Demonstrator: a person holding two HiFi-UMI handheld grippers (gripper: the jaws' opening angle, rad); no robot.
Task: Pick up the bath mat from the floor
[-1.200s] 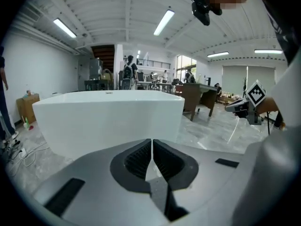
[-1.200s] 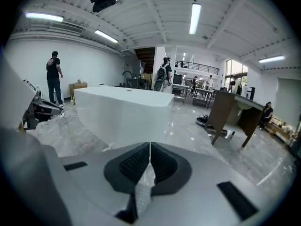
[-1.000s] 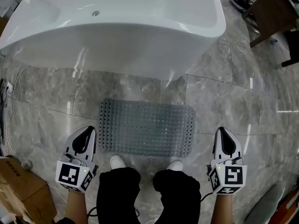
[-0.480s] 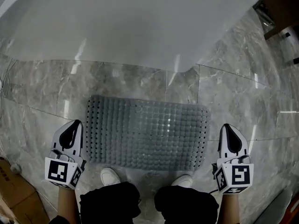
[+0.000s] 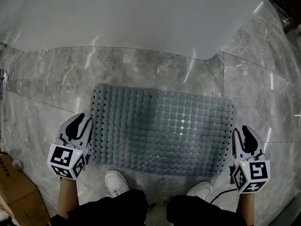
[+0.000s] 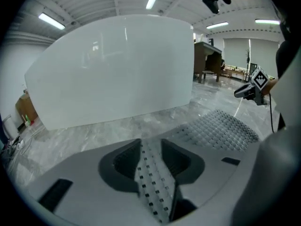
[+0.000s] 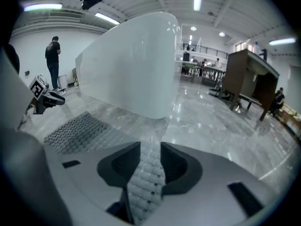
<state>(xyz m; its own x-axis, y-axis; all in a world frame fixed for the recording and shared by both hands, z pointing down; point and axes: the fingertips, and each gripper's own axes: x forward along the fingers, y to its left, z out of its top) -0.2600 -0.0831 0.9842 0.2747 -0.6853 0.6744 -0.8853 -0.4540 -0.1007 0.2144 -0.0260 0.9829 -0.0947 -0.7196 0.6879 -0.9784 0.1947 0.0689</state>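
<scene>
The grey perforated bath mat (image 5: 162, 131) lies flat on the marble floor in front of the white bathtub (image 5: 141, 13). My left gripper (image 5: 79, 124) is low at the mat's left short edge. Its jaws are opening, and the mat's holed edge strip (image 6: 151, 173) fills the gap between them. My right gripper (image 5: 248, 134) is at the right short edge. Its jaws are opening too, with the mat's bumpy edge (image 7: 146, 173) in the gap. Neither view shows the pads pressing on it. The rest of the mat (image 6: 216, 128) (image 7: 80, 128) stretches away between the two grippers.
The person's white shoes (image 5: 116, 182) (image 5: 200, 190) stand at the mat's near edge. A cardboard box (image 5: 14, 192) and cables (image 5: 7, 79) are at the left. A brown wooden table (image 7: 249, 79) stands at the right, and a person (image 7: 52, 62) stands far off.
The head has come down and forward, so the mat looks larger. Both grippers moved from beside the feet out to the mat's two short edges.
</scene>
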